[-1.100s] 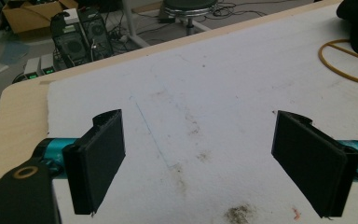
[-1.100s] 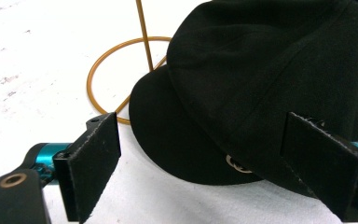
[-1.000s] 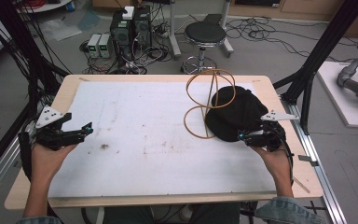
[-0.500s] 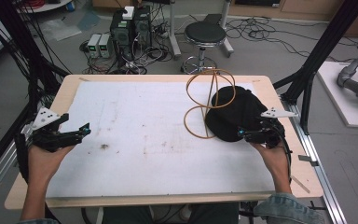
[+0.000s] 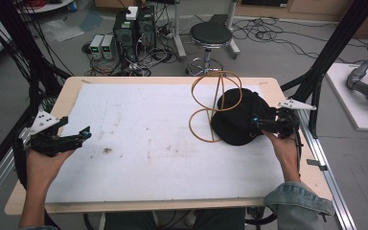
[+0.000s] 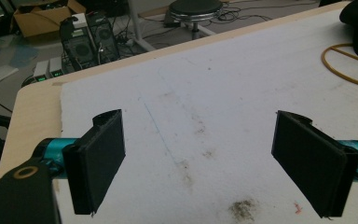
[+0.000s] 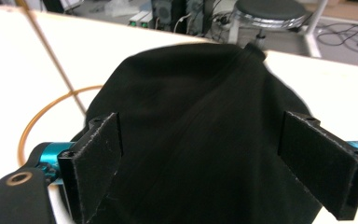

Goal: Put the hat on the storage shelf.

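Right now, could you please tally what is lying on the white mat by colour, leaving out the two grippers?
Black: 1, the cap
Yellow-brown: 1, the wire stand of two hoops on a rod, beside the cap
Total: 2

Both lie on the mat at its right side.

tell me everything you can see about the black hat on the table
The black hat looks like soft matte fabric, with seams running up to a small button at its crown. It lies on the white mat toward the table's right side. The tan wire stand's loops rise beside it on its left. The right tool sits open at its near edge, jaws either side of the cloth.
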{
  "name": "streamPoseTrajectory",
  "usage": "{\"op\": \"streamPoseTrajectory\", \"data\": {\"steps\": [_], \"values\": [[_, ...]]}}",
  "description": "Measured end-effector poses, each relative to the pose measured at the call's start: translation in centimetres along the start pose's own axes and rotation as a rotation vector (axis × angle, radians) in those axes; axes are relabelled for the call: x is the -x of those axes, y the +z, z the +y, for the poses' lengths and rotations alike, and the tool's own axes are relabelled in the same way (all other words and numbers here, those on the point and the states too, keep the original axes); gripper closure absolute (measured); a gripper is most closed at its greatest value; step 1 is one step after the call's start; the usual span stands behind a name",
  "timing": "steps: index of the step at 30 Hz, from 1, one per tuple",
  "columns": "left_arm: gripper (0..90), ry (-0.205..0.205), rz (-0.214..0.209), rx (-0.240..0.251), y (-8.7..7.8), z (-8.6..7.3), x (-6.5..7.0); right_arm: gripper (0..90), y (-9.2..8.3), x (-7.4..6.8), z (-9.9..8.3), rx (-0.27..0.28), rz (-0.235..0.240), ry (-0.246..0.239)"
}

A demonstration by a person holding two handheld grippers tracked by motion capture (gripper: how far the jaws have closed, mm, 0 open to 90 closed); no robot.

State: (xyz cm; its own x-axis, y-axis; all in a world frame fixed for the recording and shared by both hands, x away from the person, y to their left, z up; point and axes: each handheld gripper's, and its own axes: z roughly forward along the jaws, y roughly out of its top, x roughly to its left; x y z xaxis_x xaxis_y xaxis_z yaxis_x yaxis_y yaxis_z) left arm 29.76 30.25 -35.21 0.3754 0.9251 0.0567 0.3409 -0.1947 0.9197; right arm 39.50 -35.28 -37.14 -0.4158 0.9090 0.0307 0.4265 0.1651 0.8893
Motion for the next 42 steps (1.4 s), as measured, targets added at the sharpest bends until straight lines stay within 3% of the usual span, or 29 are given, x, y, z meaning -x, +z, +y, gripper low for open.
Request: {"op": "streamPoseTrajectory", "data": {"steps": [9,13,17,25,30,35,42], "values": [[17.6,-0.001,-0.001,-0.004,0.1,-0.1,0.0,14.5,1.9,1.4,1.5,0.056,-0.055,0.039],[17.6,-0.001,-0.001,-0.005,0.2,-0.2,0.0,16.0,2.7,1.7,1.6,0.116,-0.088,0.050],[17.6,0.001,0.000,-0.005,0.2,-0.2,0.0,16.0,3.8,2.4,1.1,0.120,-0.067,0.123],[17.6,0.000,0.000,-0.008,0.2,-0.2,0.0,17.2,5.6,3.4,0.3,0.131,-0.059,0.207],[17.6,0.000,0.000,-0.009,0.3,-0.3,-0.1,21.9,6.1,3.4,0.1,0.112,-0.045,0.206],[17.6,-0.002,0.000,-0.006,0.2,-0.2,0.0,33.6,6.7,3.4,-0.2,0.067,-0.034,0.212],[17.6,-0.003,0.001,-0.005,0.2,-0.2,-0.1,57.9,6.6,3.2,-0.1,0.057,-0.055,0.192]]}}
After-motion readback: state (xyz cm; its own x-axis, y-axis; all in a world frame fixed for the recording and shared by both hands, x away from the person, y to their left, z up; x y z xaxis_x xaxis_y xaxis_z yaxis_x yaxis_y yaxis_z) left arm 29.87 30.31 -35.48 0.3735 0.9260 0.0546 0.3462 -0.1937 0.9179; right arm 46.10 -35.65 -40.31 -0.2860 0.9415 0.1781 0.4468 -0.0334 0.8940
